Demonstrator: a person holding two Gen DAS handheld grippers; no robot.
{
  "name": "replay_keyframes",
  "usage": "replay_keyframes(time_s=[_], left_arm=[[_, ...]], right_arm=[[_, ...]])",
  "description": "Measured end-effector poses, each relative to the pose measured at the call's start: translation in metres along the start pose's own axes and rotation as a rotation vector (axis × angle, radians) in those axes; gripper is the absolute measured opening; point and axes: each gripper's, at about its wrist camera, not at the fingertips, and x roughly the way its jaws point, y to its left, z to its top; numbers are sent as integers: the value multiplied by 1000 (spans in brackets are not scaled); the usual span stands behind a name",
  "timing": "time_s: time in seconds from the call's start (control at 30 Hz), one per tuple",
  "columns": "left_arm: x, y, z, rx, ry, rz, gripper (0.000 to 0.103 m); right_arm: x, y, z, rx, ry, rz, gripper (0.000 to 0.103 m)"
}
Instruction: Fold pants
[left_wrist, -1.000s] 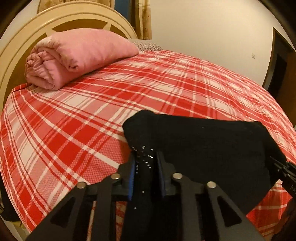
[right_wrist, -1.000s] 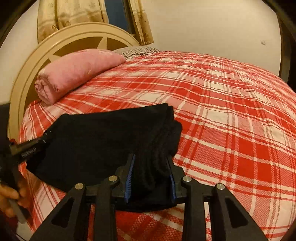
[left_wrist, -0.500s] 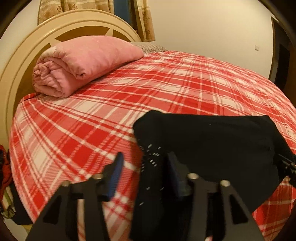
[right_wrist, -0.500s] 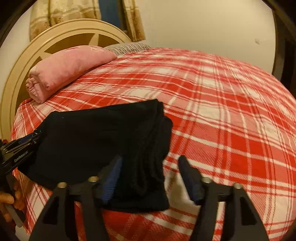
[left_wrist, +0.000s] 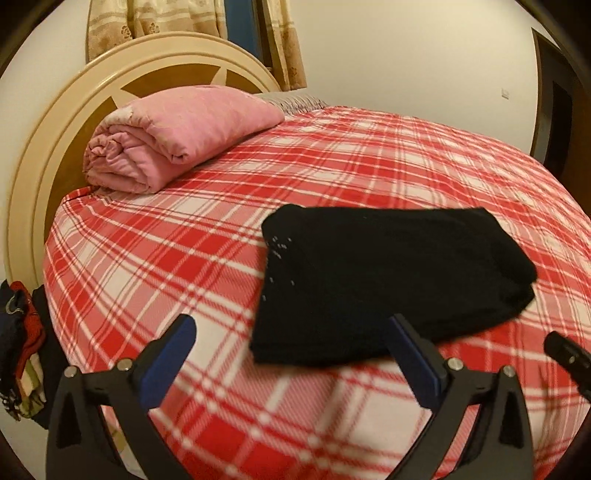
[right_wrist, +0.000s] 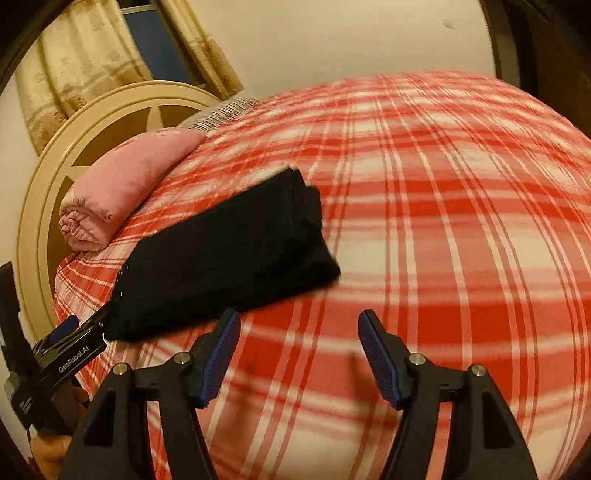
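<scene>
The black pants (left_wrist: 388, 280) lie folded on the plaid bed (left_wrist: 184, 236), soft, floppy, best pinched at a thick folded edge. The left gripper (left_wrist: 291, 354) has just sprung wide, empty; the right gripper (right_wrist: 299, 350) gapes, empty too.

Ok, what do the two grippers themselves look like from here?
Both match: the left gripper and right gripper have black angular arms with silver bolts and blue ribbed pads. The left one's side reads GenRobot.AI in white in the right wrist view.
</scene>
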Motion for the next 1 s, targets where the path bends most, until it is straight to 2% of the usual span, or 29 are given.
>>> replay_keyframes(time_s=[0.17,0.33,0.43,0.53,0.6,0.77,1.0], left_arm=[[-34,-2,-10,0,-52,-13,103],[-70,0,-13,14,-135,10,103],[-90,6,-14,0,-176,1,103],[-105,9,-15,2,-210,-2,103],[-113,8,-15,11,-231,-4,103],[-128,4,-17,26,-269,-14,103],[-139,-1,-18,31,-292,-13,103]], right_arm=[[-30,20,-16,-59,-48,-27,68],[-83,42,-22,-129,-214,12,68],[-123,51,-25,-154,-352,7,68],[-151,58,-29,-156,-431,15,74],[-164,60,-33,-155,-470,16,74],[-182,64,-38,-154,-526,18,74],[-185,55,-37,-131,-517,23,75]])
